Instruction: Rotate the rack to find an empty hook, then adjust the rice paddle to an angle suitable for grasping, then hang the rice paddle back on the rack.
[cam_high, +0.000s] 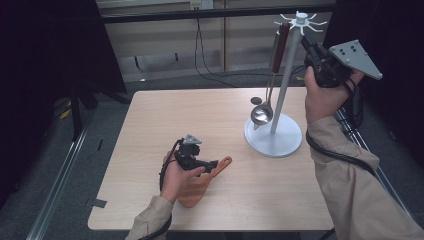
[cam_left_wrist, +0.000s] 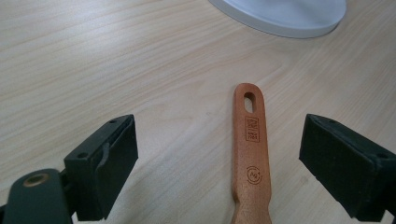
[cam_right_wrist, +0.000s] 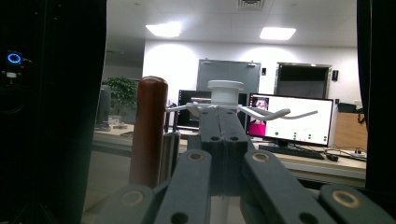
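- Two tongs at work: the left tongs (cam_left_wrist: 219, 163) stand released, jaws wide on either side of the wooden spatula (cam_left_wrist: 251, 158), pads clear of its handle.
- Spatula position: flat on the worktop (cam_high: 165, 115), blade beneath the left hand (cam_high: 176, 181), its handle tip with the hanging hole pointing toward the rack base (cam_high: 273, 138).
- Right tongs (cam_high: 306, 37): clenched on nothing, raised beside the hook crown (cam_right_wrist: 225, 91) of the rack, just by the hung ladle (cam_high: 267, 87).
- Step in hand, as judged: gripping the spatula handle for hanging.
- Good practice: lower until the pads bracket the handle squarely, closing mid-handle, below the hole, so the hole stays free for a hook.
- Risk: a grip off to one side may let the flat handle twist out of the pads.
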